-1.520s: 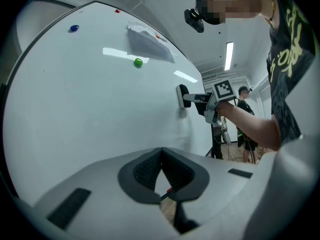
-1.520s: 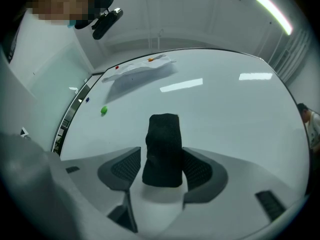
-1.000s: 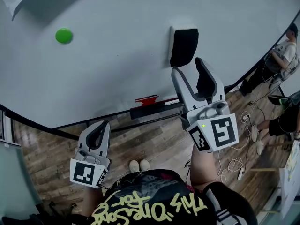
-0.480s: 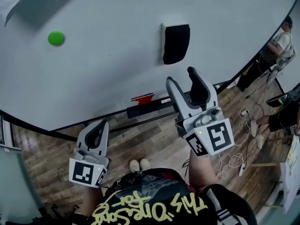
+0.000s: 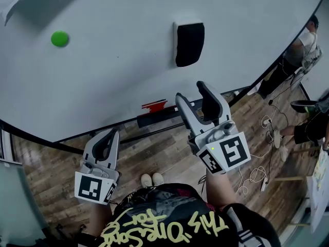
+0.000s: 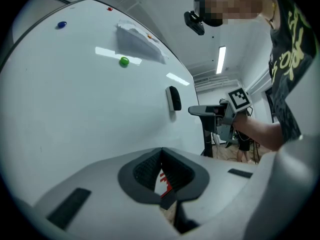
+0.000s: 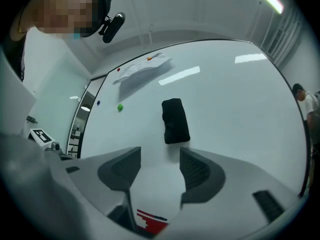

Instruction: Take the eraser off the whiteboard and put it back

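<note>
A black eraser (image 5: 189,44) clings upright to the whiteboard (image 5: 103,81); it also shows in the right gripper view (image 7: 175,120) and, small, in the left gripper view (image 6: 174,98). My right gripper (image 5: 192,92) is open just below the eraser and apart from it, with nothing between its fingers (image 7: 160,156). My left gripper (image 5: 108,138) hangs low at the left by the board's bottom edge. Its jaws are shut on nothing (image 6: 161,153).
A green magnet (image 5: 59,38) sits on the board at the upper left, and a paper sheet (image 7: 142,69) is pinned higher up. A tray (image 5: 157,118) with red marks runs along the board's bottom edge. People (image 5: 303,40) stand at the right, with cables (image 5: 257,174) on the wooden floor.
My right gripper has drawn back from the eraser, still open. The eraser has stayed on the board. The left gripper has barely moved.
</note>
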`<action>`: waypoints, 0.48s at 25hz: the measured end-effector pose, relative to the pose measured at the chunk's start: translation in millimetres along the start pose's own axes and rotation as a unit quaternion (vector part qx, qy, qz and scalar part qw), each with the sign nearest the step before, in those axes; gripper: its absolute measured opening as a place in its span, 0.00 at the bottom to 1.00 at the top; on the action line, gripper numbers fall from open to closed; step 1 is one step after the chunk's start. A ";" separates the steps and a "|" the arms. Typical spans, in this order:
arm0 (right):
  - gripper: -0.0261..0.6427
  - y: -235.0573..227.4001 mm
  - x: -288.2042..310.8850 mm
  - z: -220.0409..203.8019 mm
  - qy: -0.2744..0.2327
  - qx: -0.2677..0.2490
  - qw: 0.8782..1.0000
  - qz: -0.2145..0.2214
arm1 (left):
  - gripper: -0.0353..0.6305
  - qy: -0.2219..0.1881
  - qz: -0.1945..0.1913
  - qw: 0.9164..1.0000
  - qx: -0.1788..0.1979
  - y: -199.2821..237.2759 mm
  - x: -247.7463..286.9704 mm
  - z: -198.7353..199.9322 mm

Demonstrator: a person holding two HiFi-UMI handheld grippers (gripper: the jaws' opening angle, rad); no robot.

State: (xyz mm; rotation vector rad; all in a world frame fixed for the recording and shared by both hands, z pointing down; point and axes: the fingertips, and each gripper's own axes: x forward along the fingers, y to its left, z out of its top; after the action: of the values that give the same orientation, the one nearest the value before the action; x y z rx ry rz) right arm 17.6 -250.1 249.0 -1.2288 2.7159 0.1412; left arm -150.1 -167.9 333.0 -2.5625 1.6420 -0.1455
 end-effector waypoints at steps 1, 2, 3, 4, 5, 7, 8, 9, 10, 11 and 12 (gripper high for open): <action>0.41 1.8 -0.2 -2.7 0.003 0.002 1.000 0.003 | 0.06 -0.001 -0.001 1.000 0.000 -0.2 0.2 0.2; 0.41 3.8 -0.6 -5.5 0.007 0.003 1.000 0.005 | 0.06 -0.001 -0.002 1.000 0.000 -0.5 0.2 -0.1; 0.41 6.0 -1.1 -8.2 0.009 0.004 1.000 0.008 | 0.06 -0.001 -0.003 1.000 0.000 -1.0 0.3 -0.6; 0.41 8.2 -1.7 -10.8 0.012 0.005 1.000 0.011 | 0.06 -0.001 -0.003 1.000 0.001 -1.7 0.4 -0.9; 0.41 10.1 -2.7 -13.1 0.015 0.005 1.000 0.013 | 0.06 -0.001 -0.004 1.000 0.002 -2.6 0.4 -1.0; 0.41 12.8 -5.4 -17.4 0.020 0.006 1.000 0.017 | 0.06 -0.002 -0.005 1.000 0.002 -4.5 0.5 -0.4; 0.41 13.6 -6.8 -19.3 0.022 0.007 1.000 0.018 | 0.06 -0.003 -0.006 1.000 0.003 -5.2 0.4 0.1; 0.41 14.0 -7.9 -20.9 0.023 0.008 1.000 0.018 | 0.06 -0.003 -0.007 1.000 0.003 -5.7 0.5 0.5; 0.41 14.4 -8.7 -22.3 0.024 0.009 0.999 0.019 | 0.06 -0.004 -0.007 1.000 0.003 -6.2 0.6 0.9; 0.41 14.7 -9.2 -23.3 0.025 0.010 0.999 0.020 | 0.06 -0.004 -0.007 1.000 0.003 -6.6 0.8 1.1; 0.41 15.1 -9.5 -24.3 0.026 0.011 0.999 0.021 | 0.06 -0.004 -0.008 1.000 0.003 -7.0 1.2 1.2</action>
State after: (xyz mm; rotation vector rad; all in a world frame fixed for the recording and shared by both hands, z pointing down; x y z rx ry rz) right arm 9.9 -236.8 275.0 -1.1857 2.7809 0.0864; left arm -143.1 -166.0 332.8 -2.5682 1.6164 -0.1420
